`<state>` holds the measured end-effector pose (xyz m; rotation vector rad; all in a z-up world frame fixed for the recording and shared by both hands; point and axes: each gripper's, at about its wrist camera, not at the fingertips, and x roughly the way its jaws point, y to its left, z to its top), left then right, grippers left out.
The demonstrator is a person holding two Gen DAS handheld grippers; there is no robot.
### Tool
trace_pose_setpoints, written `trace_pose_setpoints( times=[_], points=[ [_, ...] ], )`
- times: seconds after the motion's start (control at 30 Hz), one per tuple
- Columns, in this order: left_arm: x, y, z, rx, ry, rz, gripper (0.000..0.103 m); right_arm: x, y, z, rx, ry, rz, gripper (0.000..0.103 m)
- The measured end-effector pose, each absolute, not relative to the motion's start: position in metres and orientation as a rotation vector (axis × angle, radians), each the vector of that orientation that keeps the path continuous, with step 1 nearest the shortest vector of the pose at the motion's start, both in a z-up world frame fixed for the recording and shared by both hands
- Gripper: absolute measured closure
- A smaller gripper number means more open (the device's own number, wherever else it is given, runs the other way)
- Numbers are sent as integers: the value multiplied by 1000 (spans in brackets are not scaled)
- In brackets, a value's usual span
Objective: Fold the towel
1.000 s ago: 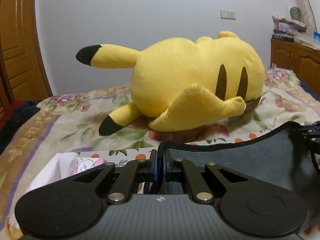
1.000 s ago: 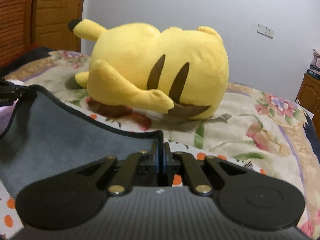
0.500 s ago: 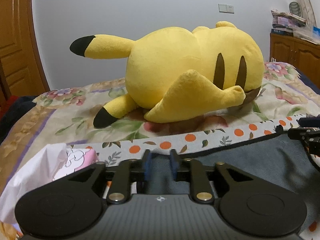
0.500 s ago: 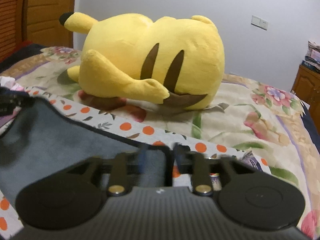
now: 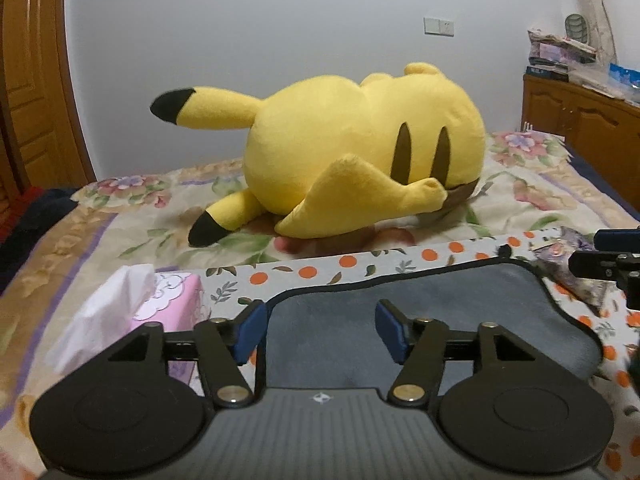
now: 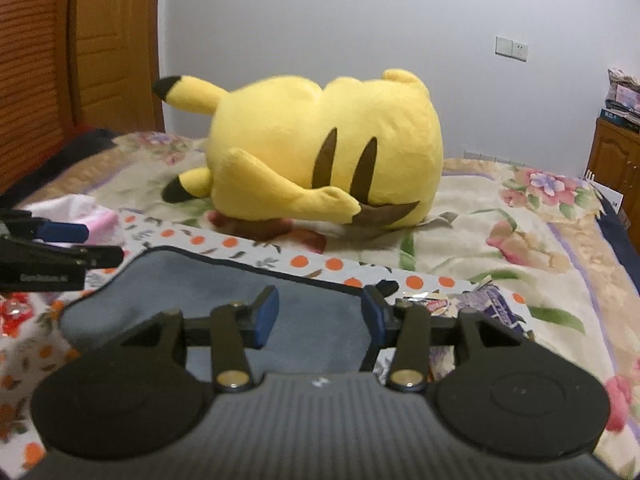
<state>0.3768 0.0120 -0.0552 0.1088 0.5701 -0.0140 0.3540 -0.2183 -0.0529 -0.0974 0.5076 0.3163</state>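
Note:
The grey towel (image 5: 420,312) with a dark edge lies folded on an orange-dotted cloth (image 5: 360,264) on the bed; it also shows in the right wrist view (image 6: 224,288). My left gripper (image 5: 322,330) is open and empty, just above the towel's near left part. My right gripper (image 6: 320,314) is open and empty above the towel's right part. The right gripper's fingers (image 5: 608,264) show at the right edge of the left wrist view. The left gripper's fingers (image 6: 60,258) show at the left edge of the right wrist view.
A big yellow Pikachu plush (image 5: 352,168) lies on the floral bedspread (image 5: 120,216) behind the towel. A pink tissue pack (image 5: 132,304) sits left of the towel. A crumpled wrapper (image 6: 472,304) lies at the right. A wooden cabinet (image 5: 592,128) stands far right, a door (image 6: 108,40) left.
Both grippers were shut on the towel's raised edge a second ago. They lowered it onto the cloth, opened and let go. The towel now lies flat, and both grippers have pulled back slightly.

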Motion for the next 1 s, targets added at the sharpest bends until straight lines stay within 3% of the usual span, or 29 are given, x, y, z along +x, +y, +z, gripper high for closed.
trace_pose_setpoints(
  times=[0.17,0.23,0.4,1.0],
  points=[
    [346,7,-34,110,553,-18,7,323,-230,-31,-63,488,311,46],
    [333,5,-25,114,541,-21,0,312,-234,-23,-63,477,304,37],
    [306,0,-5,108,516,-15,0,288,-243,-10,-42,448,296,0],
    [238,-5,29,129,510,12,0,229,-248,12,-48,429,289,0]
  ],
)
